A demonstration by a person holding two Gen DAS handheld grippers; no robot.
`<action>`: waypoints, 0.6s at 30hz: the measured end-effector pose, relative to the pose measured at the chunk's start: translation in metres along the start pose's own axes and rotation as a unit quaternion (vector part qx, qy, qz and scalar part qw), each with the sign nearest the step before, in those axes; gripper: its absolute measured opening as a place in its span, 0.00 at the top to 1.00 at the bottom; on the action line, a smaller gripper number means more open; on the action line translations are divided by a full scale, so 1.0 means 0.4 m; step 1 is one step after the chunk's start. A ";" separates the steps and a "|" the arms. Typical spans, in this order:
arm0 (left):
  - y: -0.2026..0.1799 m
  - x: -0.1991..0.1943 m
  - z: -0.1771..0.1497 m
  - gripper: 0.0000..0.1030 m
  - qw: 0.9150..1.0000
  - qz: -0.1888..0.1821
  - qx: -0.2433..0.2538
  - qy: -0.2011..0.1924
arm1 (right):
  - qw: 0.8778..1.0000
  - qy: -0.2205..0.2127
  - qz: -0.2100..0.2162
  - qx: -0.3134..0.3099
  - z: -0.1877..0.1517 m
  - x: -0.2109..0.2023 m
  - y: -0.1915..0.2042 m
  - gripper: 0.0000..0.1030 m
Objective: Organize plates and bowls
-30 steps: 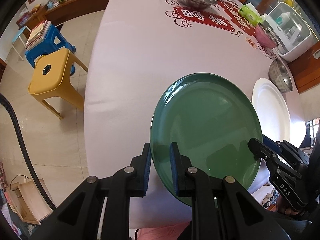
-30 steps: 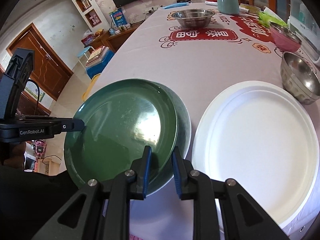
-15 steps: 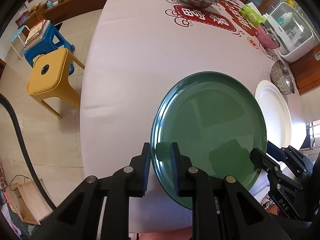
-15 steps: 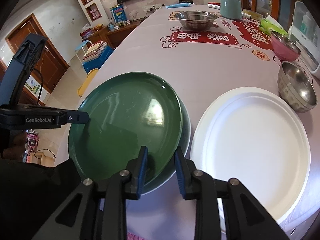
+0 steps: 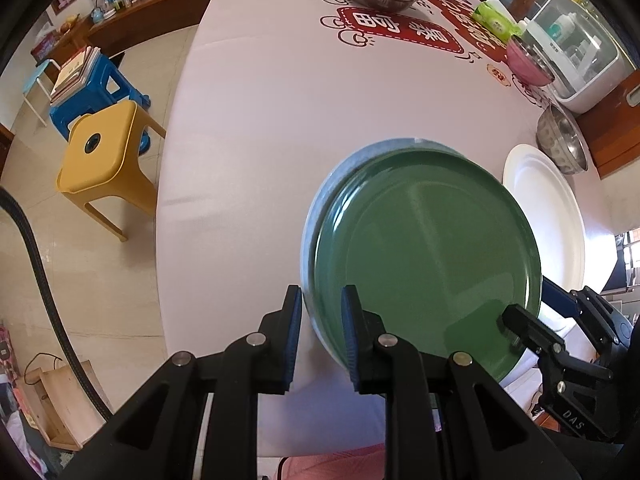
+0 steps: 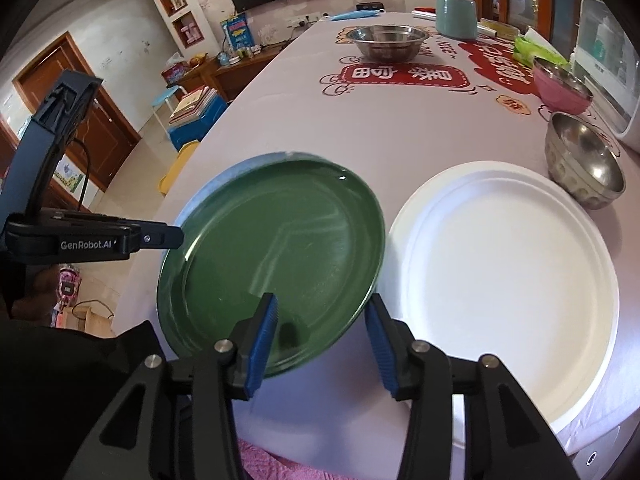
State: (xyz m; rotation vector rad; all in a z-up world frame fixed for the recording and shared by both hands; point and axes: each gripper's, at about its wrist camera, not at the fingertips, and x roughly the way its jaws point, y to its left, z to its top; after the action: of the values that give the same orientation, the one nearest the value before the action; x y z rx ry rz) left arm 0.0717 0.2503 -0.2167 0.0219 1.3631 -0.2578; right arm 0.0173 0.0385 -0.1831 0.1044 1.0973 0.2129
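Right tool (image 6: 320, 344): jaws opening, blue pads standing clear on either side of the near rim of the green plate (image 6: 276, 256); nothing pinched.
Left tool (image 5: 318, 336): nearly closed, pads clamped on the left rim of the same green plate, seen edge-on in the left wrist view.
Green plate: near edge of the table (image 5: 260, 128), sitting on a pale grey-blue plate (image 5: 340, 172) whose rim shows as a crescent along the far and left side. Stack slightly off-centre.
White plate (image 6: 504, 276): just right of the green one, rims almost touching, lying flat.
Bowls: a steel bowl (image 6: 584, 168) just beyond the white plate, a pink bowl (image 6: 560, 88) farther off, a wide steel bowl (image 6: 386, 42) at the far end.
Step in hand, by judgement: green plate set on its partner, release under way.
Next move, by judgement: left tool lets go of the rim, both tools draw back toward the near side; white plate or bowls remain to be gathered.
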 end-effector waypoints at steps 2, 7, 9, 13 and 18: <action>0.002 0.000 -0.003 0.82 1.000 0.002 0.000 0.000 | 1.000 0.003 0.005 -0.001 -0.003 0.003 0.002 0.55; 0.004 0.000 -0.011 0.80 1.000 0.007 -0.003 -0.001 | 1.000 0.006 0.012 -0.004 -0.013 0.008 0.006 0.55; 0.007 0.005 -0.015 0.80 1.000 0.006 -0.004 0.003 | 1.000 0.007 0.016 -0.003 -0.017 0.010 0.007 0.55; 0.009 0.012 -0.014 0.80 1.000 0.000 -0.002 0.005 | 0.999 0.018 0.030 0.005 -0.023 0.022 0.005 0.55; 0.006 0.020 -0.002 0.80 1.000 -0.007 0.009 0.003 | 0.999 0.015 0.040 0.024 -0.026 0.030 -0.003 0.55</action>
State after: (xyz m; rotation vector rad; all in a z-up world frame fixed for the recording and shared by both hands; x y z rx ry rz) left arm 0.0729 0.2512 -0.2247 0.0291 1.3667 -0.2823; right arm 0.0135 0.0398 -0.1985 0.1888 1.1293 0.2615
